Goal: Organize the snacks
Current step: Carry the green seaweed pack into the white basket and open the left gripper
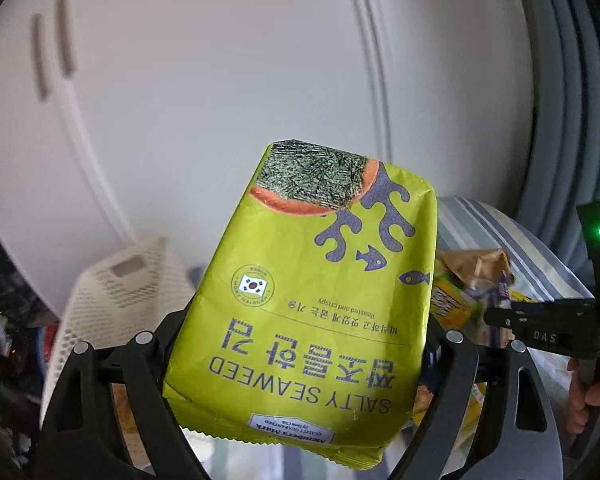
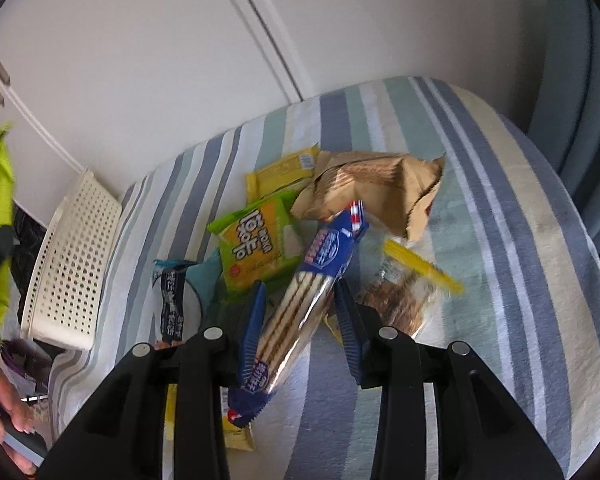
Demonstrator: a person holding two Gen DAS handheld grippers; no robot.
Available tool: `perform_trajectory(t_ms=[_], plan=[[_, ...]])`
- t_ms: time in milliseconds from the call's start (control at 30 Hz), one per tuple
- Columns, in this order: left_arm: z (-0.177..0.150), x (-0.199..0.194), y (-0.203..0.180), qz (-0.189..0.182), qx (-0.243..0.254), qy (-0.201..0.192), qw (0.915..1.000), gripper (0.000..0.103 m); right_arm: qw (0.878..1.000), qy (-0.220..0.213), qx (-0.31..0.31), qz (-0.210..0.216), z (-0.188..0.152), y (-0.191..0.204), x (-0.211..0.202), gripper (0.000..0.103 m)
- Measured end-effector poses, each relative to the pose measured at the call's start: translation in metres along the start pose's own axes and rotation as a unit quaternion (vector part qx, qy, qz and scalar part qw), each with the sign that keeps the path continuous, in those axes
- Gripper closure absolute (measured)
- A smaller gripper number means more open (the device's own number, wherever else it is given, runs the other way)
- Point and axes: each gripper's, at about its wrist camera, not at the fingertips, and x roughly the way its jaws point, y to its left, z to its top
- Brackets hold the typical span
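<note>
Since both packets are off the striped cover (image 2: pixel 452 152) and the white perforated basket (image 2: pixel 70 264) lies tipped on its side at the bed's edge, I judge this a carry step: two snacks picked, neither yet sorted.

Left gripper (image 1: pixel 296 364): jaws clamped on the green seaweed packet (image 1: pixel 312 280), gripped near its lower, printed end. The packet stands up and forward between the jaws, tilted slightly right, text inverted to the camera. Held by one end, presumably so the free end can lead into the basket. The basket (image 1: pixel 128 292) sits forward-left of the jaws, mouth not facing the packet; approach angle may need correcting.

Right gripper (image 2: pixel 300 320): blue pads closed on the blue cracker sleeve (image 2: pixel 304 300) about mid-length. The sleeve runs diagonally, its far end forward-right of the jaws, its near end trailing back-left below them. A mid-length grip keeps a long sleeve balanced.

Remaining pile forward of the right jaws: orange-and-green packet (image 2: pixel 256 244), yellow packet (image 2: pixel 280 172), brown paper bag (image 2: pixel 376 188), clear bag with a yellow strip (image 2: pixel 408 292), dark packet (image 2: pixel 172 296).

Pose: the left is raised, pointing toward the cupboard doors (image 1: pixel 220 80); the right is pitched down over the pile. Fingers (image 1: pixel 588 396) wrap the right handle.
</note>
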Motion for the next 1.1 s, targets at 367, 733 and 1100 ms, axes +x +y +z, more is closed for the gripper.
perform_trajectory(t_ms=[367, 733, 1100], plan=[[-0.008, -0.028, 0.05, 0.075, -0.068, -0.043, 0.994, 0.016, 1.0, 0.025, -0.013, 0.008, -0.003, 0.006, 0.011, 0.062], [-0.031, -0.023, 0.127, 0.131, -0.166, -0.028, 0.9769, 0.016, 1.0, 0.021, -0.02, -0.002, -0.004, 0.008, 0.009, 0.062], [-0.035, -0.019, 0.139, 0.16, -0.177, -0.021, 0.9708, 0.016, 0.999, 0.025, -0.023, -0.005, -0.003, 0.011, 0.012, 0.059]])
